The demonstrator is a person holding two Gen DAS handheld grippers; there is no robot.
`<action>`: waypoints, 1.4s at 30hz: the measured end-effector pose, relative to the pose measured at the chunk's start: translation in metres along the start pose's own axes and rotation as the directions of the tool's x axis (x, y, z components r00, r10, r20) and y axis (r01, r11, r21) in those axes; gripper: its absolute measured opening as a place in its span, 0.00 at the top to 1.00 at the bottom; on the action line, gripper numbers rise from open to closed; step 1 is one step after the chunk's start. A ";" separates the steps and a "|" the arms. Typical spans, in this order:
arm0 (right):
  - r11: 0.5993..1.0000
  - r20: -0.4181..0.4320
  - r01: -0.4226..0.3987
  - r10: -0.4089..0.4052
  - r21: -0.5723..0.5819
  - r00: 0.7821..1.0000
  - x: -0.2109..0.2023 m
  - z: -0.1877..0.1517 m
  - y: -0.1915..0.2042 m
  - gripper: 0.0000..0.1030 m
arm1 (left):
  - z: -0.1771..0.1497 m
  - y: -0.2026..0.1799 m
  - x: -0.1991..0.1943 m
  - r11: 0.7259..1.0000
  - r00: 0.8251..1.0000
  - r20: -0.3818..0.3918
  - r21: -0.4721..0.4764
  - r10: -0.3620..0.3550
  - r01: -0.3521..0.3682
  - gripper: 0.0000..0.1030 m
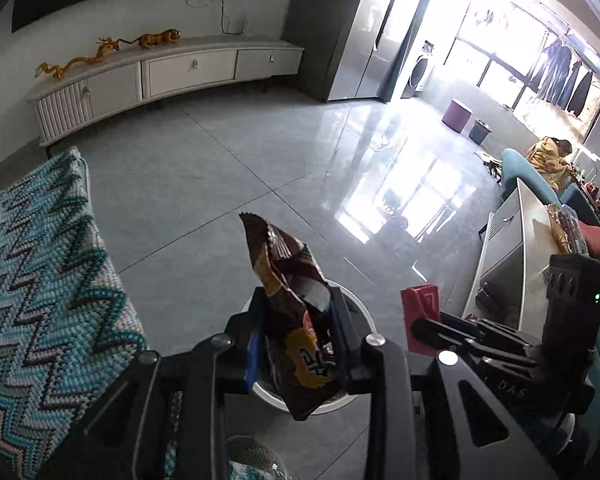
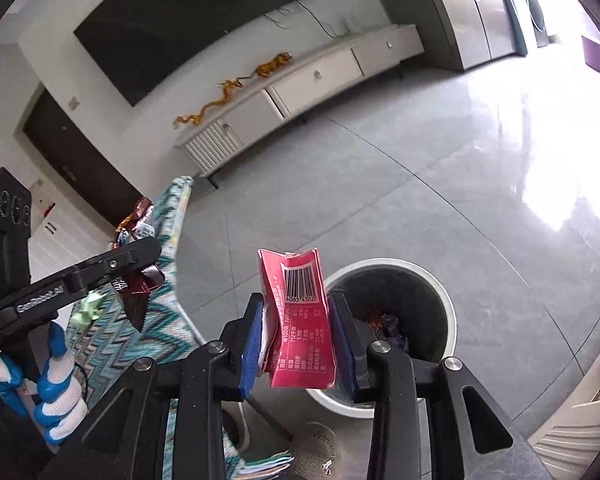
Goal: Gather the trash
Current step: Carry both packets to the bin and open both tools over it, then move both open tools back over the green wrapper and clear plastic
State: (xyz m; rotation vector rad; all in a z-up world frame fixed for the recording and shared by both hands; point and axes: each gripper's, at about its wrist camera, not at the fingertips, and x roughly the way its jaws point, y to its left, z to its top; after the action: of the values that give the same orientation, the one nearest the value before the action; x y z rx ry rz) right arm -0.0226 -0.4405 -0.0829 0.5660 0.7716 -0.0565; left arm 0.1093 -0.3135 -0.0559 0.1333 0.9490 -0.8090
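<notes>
My left gripper (image 1: 298, 336) is shut on a brown snack wrapper (image 1: 290, 308) and holds it upright over the white round trash bin (image 1: 358, 312). My right gripper (image 2: 298, 340) is shut on a red wrapper (image 2: 300, 328) with a barcode, just left of the bin (image 2: 448, 312), which holds several bits of trash. The right gripper with its red wrapper (image 1: 420, 312) shows at right in the left wrist view. The left gripper (image 2: 140, 276) with the brown wrapper (image 2: 138, 296) shows at left in the right wrist view.
A sofa with a teal zigzag cover (image 1: 40, 280) lies on the left, with more wrappers (image 2: 134, 224) and a green scrap (image 2: 90, 304) on it. A white TV cabinet (image 1: 160, 76) stands against the far wall. A grey coffee table (image 1: 512, 248) is at right. The floor is grey tile.
</notes>
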 end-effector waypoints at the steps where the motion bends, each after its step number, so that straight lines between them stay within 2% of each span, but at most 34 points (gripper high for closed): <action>1: 1.000 -0.009 0.009 -0.009 0.006 1.000 0.007 0.001 -0.004 0.69 | 0.002 0.000 0.008 1.000 1.000 -0.007 -0.008 -0.012 0.012 0.67; 4: 0.998 -0.033 0.054 -0.054 0.010 0.998 0.029 0.002 -0.013 0.66 | 0.005 0.002 0.026 0.998 0.998 -0.029 -0.034 -0.058 0.057 0.56; 6: 0.997 -0.049 0.077 -0.076 0.024 0.996 0.038 -0.001 -0.019 0.60 | 0.006 0.003 0.036 0.997 0.997 -0.039 -0.043 -0.068 0.067 0.49; 7: 0.996 -0.055 0.082 -0.080 0.032 0.995 0.043 -0.001 -0.022 0.58 | 0.006 0.003 0.039 0.996 0.996 -0.046 -0.044 -0.074 0.072 0.49; 9: 0.993 -0.065 0.105 -0.101 0.050 0.993 0.050 -0.002 -0.030 0.45 | 0.004 0.001 0.041 0.997 0.996 -0.047 -0.035 -0.075 0.073 0.48; 13: 0.991 -0.069 0.109 -0.104 0.075 0.992 0.050 -0.005 -0.039 0.42 | 0.003 0.001 0.033 0.997 0.997 -0.033 -0.023 -0.068 0.067 0.48; 15: 0.991 -0.068 0.109 -0.104 0.076 0.992 0.046 -0.006 -0.037 0.42 | 0.004 0.001 0.025 0.999 0.999 -0.014 -0.016 -0.044 0.044 0.48; 19: 0.994 -0.047 0.081 -0.078 0.073 0.996 0.031 -0.006 -0.029 0.42 | -0.001 0.001 0.001 0.997 0.997 0.045 0.015 0.069 -0.069 0.47; 24: 0.996 -0.001 0.056 -0.057 0.064 0.998 -0.001 -0.009 -0.016 0.42 | -0.014 0.004 -0.034 0.980 0.974 0.116 0.012 0.195 -0.198 0.46; 27: 0.997 0.031 0.050 -0.051 0.053 0.998 -0.023 -0.015 -0.007 0.41 | -0.022 0.002 -0.056 0.969 0.958 0.155 0.015 0.240 -0.245 0.46; 33: 0.999 0.085 0.041 -0.041 -0.004 0.996 -0.065 -0.022 0.022 0.41 | -0.039 -0.009 -0.106 0.954 0.926 0.247 0.020 0.287 -0.301 0.45; 38: 0.998 0.142 0.016 -0.006 -0.066 0.990 -0.103 -0.025 0.054 0.41 | -0.052 -0.013 -0.140 0.947 0.906 0.298 0.015 0.301 -0.320 0.37; 42: 0.993 0.175 -0.019 0.040 -0.118 0.984 -0.128 -0.024 0.081 0.40 | -0.061 -0.006 -0.169 0.946 0.892 0.327 -0.012 0.311 -0.325 0.36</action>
State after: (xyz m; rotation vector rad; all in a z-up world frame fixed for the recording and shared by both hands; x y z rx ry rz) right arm -0.1102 -0.3789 0.0271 0.4549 0.5889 -0.0341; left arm 0.0098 -0.1968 0.0385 0.1816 0.5752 -0.5249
